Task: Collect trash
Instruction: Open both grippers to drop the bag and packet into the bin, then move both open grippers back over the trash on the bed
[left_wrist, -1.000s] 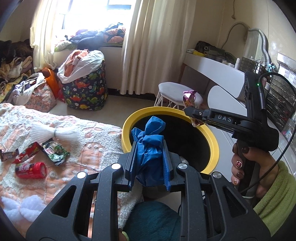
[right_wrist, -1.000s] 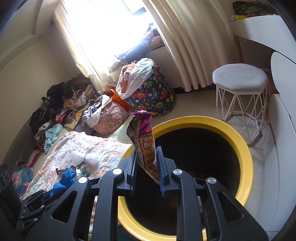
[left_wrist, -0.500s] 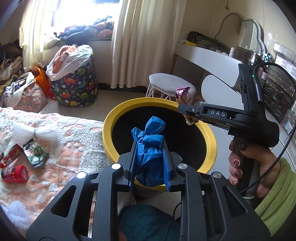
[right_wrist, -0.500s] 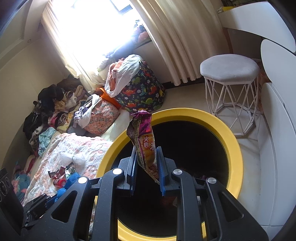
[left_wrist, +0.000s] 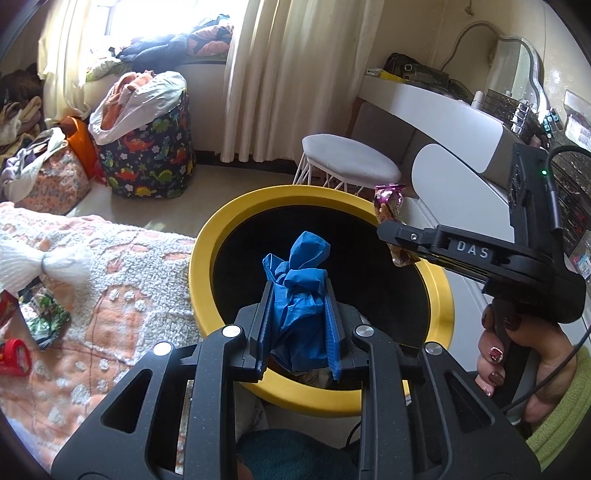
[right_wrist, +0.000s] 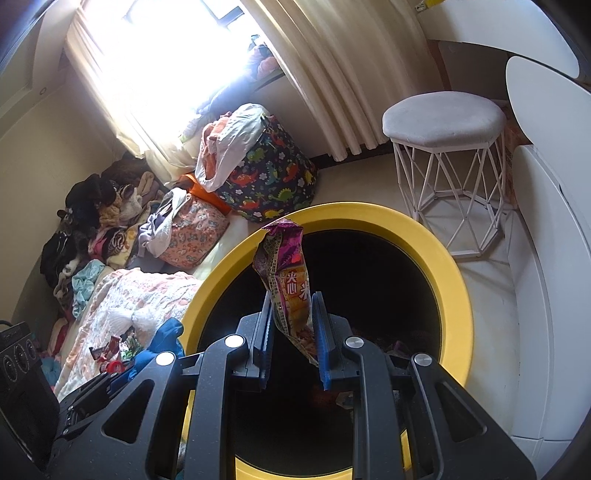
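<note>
Above the black mouth of the yellow-rimmed bin (left_wrist: 207, 236), the left gripper (left_wrist: 298, 295) had its jaws pressed against a crumpled blue glove (left_wrist: 299, 291), whose knotted top stuck up past the fingertips. The right gripper (right_wrist: 292, 314) hung over the same opening, its jaws narrowed around a purple and orange snack wrapper (right_wrist: 286, 266) that stood up between them; whether both pads touched it could not be told. On the bed (left_wrist: 122, 266) just beside the bin's left rim lay a green wrapper (left_wrist: 46, 321) and a red container (left_wrist: 13, 356) at the bed's left edge. A white stool (right_wrist: 443, 122) stood beyond the bin.
</note>
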